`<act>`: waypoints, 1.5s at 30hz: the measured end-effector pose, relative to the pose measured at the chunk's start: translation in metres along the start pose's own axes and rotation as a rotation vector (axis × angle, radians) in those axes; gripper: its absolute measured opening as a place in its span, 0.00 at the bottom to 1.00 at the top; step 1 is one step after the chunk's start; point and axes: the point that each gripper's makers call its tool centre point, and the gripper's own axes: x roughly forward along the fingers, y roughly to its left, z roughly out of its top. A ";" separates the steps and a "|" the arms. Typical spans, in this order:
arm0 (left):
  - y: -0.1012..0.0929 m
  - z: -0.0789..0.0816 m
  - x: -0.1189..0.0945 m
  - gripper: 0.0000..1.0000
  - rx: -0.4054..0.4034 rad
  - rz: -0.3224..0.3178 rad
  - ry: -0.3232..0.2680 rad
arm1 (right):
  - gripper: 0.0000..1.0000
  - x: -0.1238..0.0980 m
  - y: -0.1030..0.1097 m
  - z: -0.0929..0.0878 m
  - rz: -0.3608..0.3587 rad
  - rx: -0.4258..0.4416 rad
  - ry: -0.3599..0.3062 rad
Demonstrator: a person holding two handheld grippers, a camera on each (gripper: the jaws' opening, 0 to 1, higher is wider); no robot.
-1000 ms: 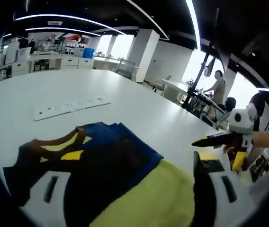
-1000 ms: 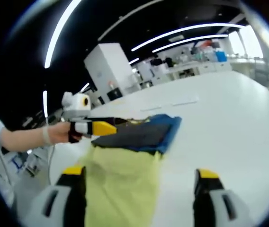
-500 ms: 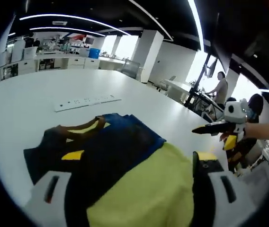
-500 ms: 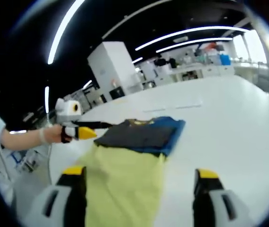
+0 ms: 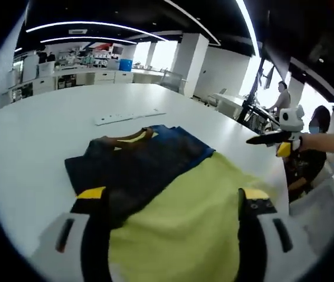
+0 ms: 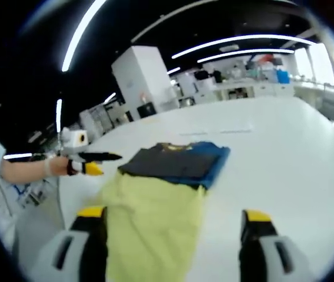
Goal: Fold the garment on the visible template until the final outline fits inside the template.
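A folded dark navy garment (image 5: 133,161) with a blue edge and a yellow-brown collar lies on the white table (image 5: 32,141), over the far end of a yellow-green template sheet (image 5: 184,217). In the right gripper view the garment (image 6: 179,161) sits beyond the same sheet (image 6: 149,217). My left gripper (image 5: 173,195) is open above the sheet's near part, nothing between its jaws. My right gripper (image 6: 173,215) is also open and holds nothing. The right gripper (image 5: 271,140) hangs off to the right of the sheet. The left gripper (image 6: 92,157), in a hand, is left of the garment.
A white power strip (image 5: 129,117) lies on the table beyond the garment, also seen as the strip (image 6: 234,130). People (image 5: 283,94) stand by desks past the table's right edge. Cabinets and a white pillar (image 6: 143,76) stand far behind.
Both grippers have drawn back from the garment. The left gripper, which was over the garment's edge, now hangs clear to its left. The garment lies folded and still.
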 end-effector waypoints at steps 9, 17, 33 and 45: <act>0.006 -0.025 -0.033 0.83 -0.040 0.039 0.012 | 0.92 0.003 0.010 -0.007 0.015 -0.036 0.038; 0.011 -0.054 -0.059 0.81 -0.067 0.062 0.043 | 0.91 -0.002 0.013 -0.018 0.020 -0.043 0.057; -0.007 -0.093 -0.095 0.69 -0.094 0.027 0.114 | 0.88 -0.026 0.017 -0.052 0.012 -0.067 0.135; -0.026 -0.117 -0.120 0.63 -0.107 -0.002 0.163 | 0.77 -0.040 0.018 -0.078 0.008 -0.103 0.208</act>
